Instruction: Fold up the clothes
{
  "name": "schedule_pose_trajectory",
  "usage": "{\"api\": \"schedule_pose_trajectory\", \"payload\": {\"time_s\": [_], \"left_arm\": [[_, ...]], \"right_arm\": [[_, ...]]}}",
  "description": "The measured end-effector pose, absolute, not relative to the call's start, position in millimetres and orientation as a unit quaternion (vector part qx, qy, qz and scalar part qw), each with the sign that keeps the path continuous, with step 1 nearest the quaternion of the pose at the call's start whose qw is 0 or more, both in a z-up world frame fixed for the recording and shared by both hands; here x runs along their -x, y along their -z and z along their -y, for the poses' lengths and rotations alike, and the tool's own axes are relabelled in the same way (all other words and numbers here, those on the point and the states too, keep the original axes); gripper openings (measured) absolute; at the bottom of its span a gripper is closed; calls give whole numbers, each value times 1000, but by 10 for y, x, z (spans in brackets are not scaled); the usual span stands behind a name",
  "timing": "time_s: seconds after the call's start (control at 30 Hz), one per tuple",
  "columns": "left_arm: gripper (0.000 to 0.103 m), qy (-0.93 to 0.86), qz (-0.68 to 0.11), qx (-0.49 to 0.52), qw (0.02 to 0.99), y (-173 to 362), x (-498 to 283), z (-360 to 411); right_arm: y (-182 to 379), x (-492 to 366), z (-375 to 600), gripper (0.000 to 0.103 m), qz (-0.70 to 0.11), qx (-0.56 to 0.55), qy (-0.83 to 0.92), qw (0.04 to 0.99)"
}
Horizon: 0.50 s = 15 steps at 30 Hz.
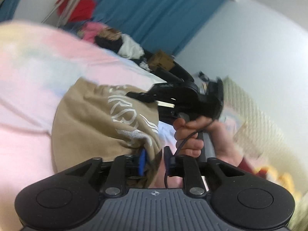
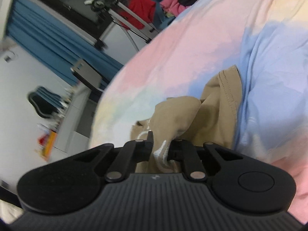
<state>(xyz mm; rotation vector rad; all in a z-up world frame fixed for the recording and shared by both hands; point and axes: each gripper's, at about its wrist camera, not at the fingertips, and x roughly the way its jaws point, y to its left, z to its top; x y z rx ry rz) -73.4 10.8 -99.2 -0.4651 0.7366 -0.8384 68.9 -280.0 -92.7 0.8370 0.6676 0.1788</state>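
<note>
Pastel bedsheet (image 2: 192, 48) supports a tan shirt (image 1: 92, 119) with white lettering, bunched at centre. Left gripper (image 1: 154, 159) jaws are clamped on its fabric; right gripper (image 2: 161, 146) jaws pinch another fold. A hand (image 1: 194, 134) holds the right gripper's handle. Blue curtain (image 1: 154, 13) hangs behind.

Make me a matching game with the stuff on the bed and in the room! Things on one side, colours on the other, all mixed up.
Things:
1. T-shirt pinched by both hand-held grippers
2. Curtain
3. Bedsheet
4. Garment hung on the rack

Colours:
A. Red
B. Pastel pink, blue and yellow
C. Tan with white lettering
D. Teal blue

Pairs: 1-C, 2-D, 3-B, 4-A
</note>
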Motion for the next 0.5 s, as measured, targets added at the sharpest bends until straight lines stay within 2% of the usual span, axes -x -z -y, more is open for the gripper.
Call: {"api": "schedule_pose_trajectory", "payload": {"time_s": [0.03,0.07,0.13,0.23,0.37,0.5], "left_arm": [[47,386,-352,253,814,996,755,-174],[56,377,-356,289,805,1000,783,-239],[86,358,-355,362,784,1010,880,-336],[97,335,-361,482,724,1154,1031,-348],[98,309,-398,597,624,1448,1078,-113],[101,295,-408,654,564,1691,933,233]], "right_arm": [[914,-676,2796,12,-313,-397,-88,858],[901,-663,2792,12,-309,-396,-91,860],[882,-656,2766,12,-305,-395,-97,861],[851,-642,2737,12,-300,-393,-105,863],[862,-595,2785,12,-294,-406,-107,858],[858,-467,2870,12,-277,-424,-101,856]]}}
